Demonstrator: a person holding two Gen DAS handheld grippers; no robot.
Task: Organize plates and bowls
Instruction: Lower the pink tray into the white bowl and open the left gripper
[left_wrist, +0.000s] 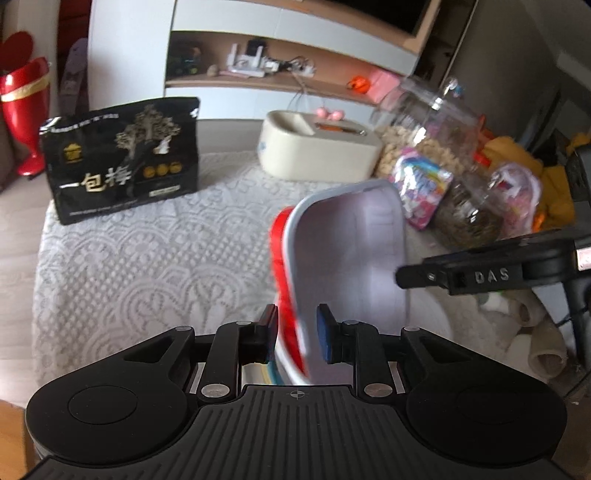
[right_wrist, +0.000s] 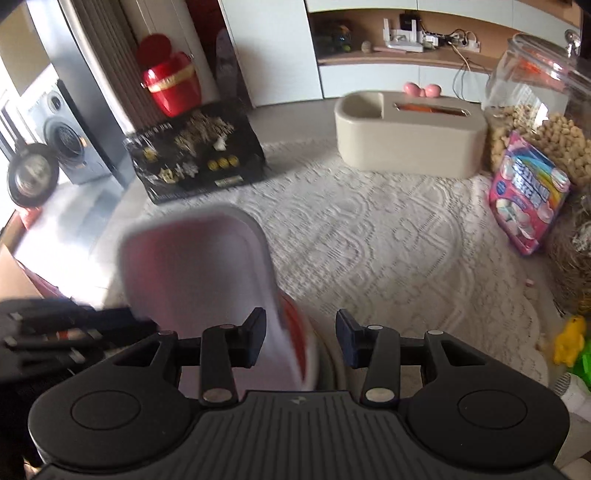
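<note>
My left gripper (left_wrist: 295, 334) is shut on a stack of two dishes held on edge above the table: a pale lavender rectangular plate (left_wrist: 349, 266) and a red plate (left_wrist: 282, 266) behind it. The right gripper's finger (left_wrist: 461, 275) reaches in from the right, near the lavender plate's face. In the right wrist view my right gripper (right_wrist: 301, 341) is open; the blurred lavender plate (right_wrist: 199, 273) and red plate (right_wrist: 297, 328) stand partly between its fingers. The left gripper (right_wrist: 70, 328) shows at the left, blurred.
A lace tablecloth (left_wrist: 147, 258) covers the table. On it stand a black snack bag (left_wrist: 122, 158), a beige tissue box (left_wrist: 317, 147), glass jars of nuts (left_wrist: 424, 136) and a pink packet (left_wrist: 421, 192). A red vase (left_wrist: 26, 114) stands far left.
</note>
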